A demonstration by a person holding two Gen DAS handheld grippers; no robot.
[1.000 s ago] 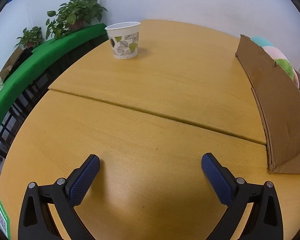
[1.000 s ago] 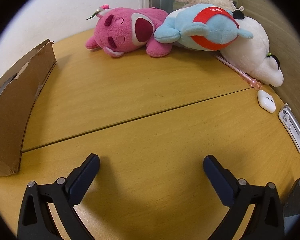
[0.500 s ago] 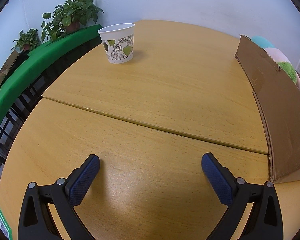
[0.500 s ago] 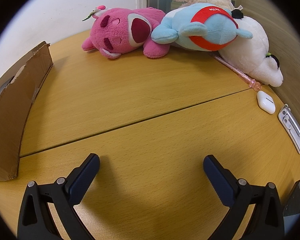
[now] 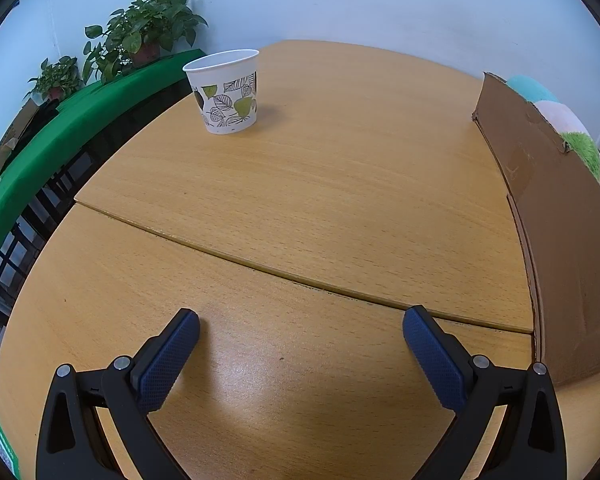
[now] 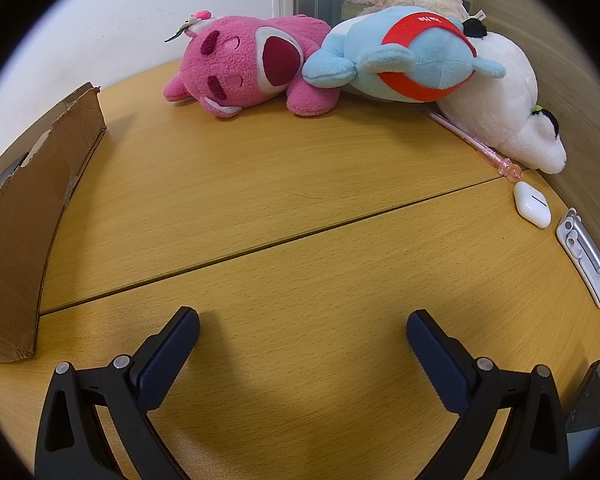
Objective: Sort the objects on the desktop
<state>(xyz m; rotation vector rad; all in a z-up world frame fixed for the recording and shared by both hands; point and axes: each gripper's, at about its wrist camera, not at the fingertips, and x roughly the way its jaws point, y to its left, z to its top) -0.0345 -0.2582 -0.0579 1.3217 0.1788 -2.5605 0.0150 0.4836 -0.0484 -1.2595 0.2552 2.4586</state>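
Your left gripper [image 5: 300,326] is wide open and holds nothing, low over the smooth wooden desk [image 5: 320,184]. Your right gripper [image 6: 302,326] is wide open and empty too. A cardboard box [image 5: 556,220] with a torn edge hides most of the soft toys inside it. A paper cup [image 5: 226,90] with leaf pictures stands far off. At the back lie a fuzzy pink toy [image 6: 248,70], a blue toy [image 6: 404,60] and a white toy [image 6: 500,108]. A thin pink pen [image 6: 476,144] is partly tucked under the white toy. A smooth white case [image 6: 532,204] lies near it.
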